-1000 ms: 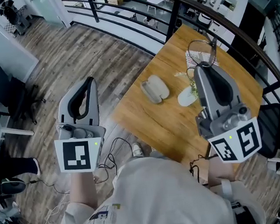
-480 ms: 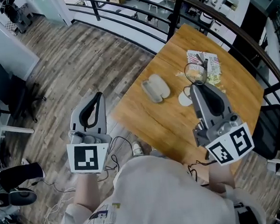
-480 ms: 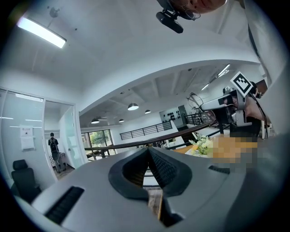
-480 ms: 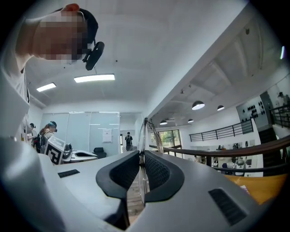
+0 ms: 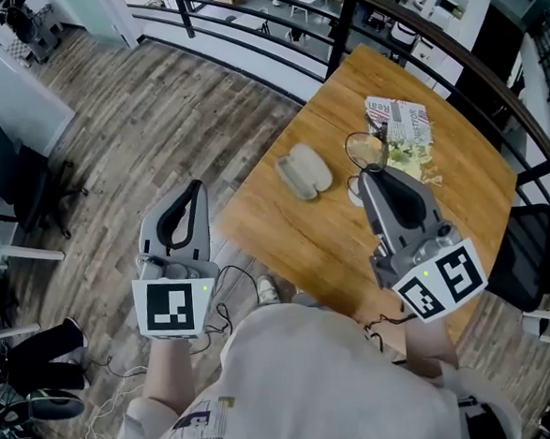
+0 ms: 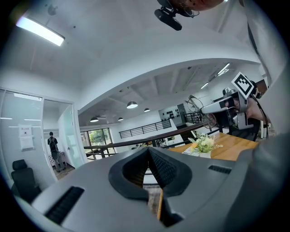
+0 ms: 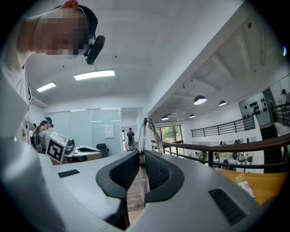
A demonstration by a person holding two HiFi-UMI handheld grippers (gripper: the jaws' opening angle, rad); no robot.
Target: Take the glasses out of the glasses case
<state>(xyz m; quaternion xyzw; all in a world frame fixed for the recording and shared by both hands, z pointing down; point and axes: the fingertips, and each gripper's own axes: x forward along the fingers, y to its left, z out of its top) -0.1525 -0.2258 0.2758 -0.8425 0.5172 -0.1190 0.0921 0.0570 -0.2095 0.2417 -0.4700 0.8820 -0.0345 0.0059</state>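
Wooden surface (image 5: 286, 237) by a railing: the glasses case (image 5: 305, 172) lies near its left edge, apparently shut. The right gripper (image 5: 373, 171) jaws pinch the glasses (image 5: 366, 149) above the surface; the left gripper (image 5: 195, 188) jaws are together, empty, beyond the edge. Risk: the thin edge-on pinch could let the frame pivot and drop.

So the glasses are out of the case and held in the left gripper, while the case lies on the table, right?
No: the right gripper holds the glasses; the left gripper is shut on nothing. The right gripper view shows the frame between its jaws. The case does lie on the table.
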